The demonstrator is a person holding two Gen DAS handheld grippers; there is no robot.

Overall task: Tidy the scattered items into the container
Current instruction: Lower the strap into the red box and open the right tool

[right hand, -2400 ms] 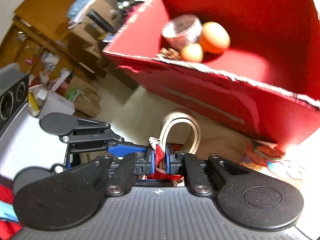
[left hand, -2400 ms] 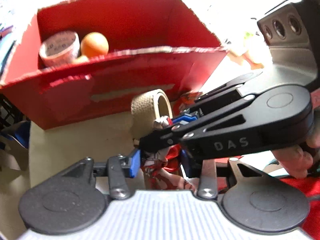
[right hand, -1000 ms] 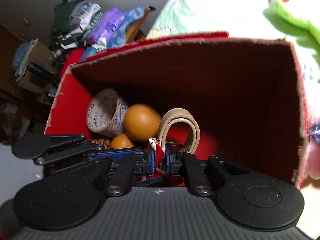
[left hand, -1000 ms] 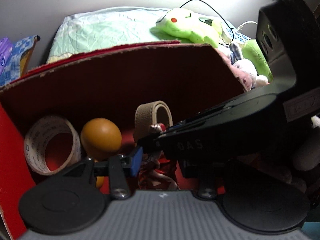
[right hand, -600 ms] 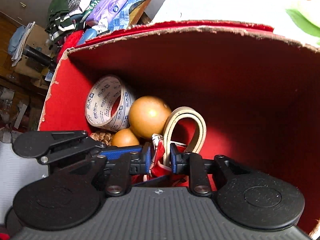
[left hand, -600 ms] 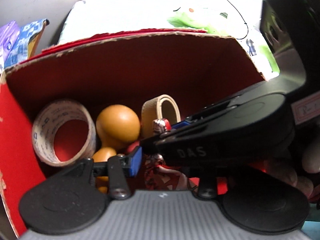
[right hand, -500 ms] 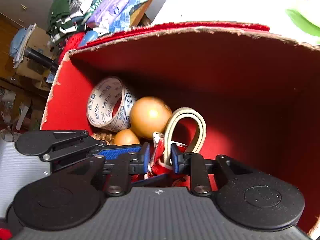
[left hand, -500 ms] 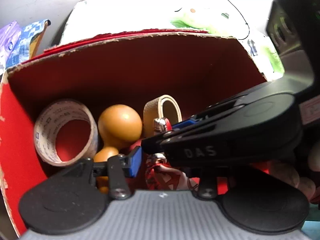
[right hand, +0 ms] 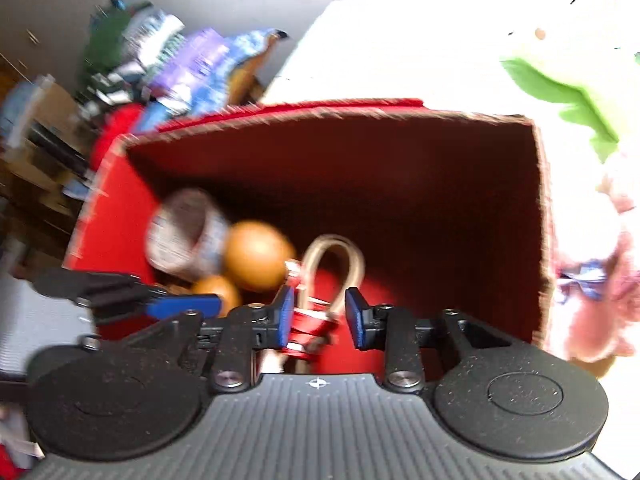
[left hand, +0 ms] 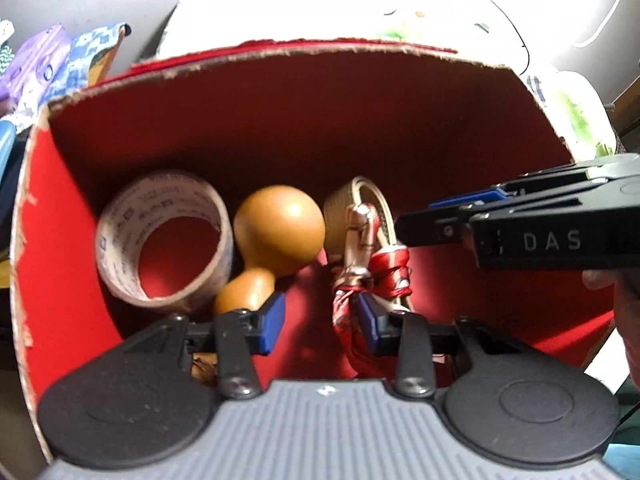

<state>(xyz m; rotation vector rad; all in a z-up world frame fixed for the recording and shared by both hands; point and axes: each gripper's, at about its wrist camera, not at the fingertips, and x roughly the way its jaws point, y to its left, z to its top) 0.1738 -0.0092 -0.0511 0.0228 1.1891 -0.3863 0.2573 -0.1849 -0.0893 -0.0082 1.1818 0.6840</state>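
Progress looks nearly done: red-and-silver toy figure (left hand: 362, 264) with beige strap loop (left hand: 360, 204) now lies inside red cardboard box (left hand: 304, 128) beside tape roll (left hand: 160, 236) and gourd (left hand: 276, 232), left claw (left hand: 318, 322) and right claw (right hand: 318, 316) both released after just opening; remaining stray items not visible.

Black grippers (left hand: 318, 322), blue-padded jaws, "DAS" lettering

Both grippers pointed steeply downward. The left gripper (left hand: 320, 318) had its blue pads (left hand: 270, 322) spread apart after just opening, nothing pressed between them. The right gripper (right hand: 320, 316) had also just opened, pads (right hand: 286, 314) parted and gripping nothing. In the left wrist view it reached in from three o'clock, and part of the person's hand (left hand: 624, 312) showed at the four o'clock edge.
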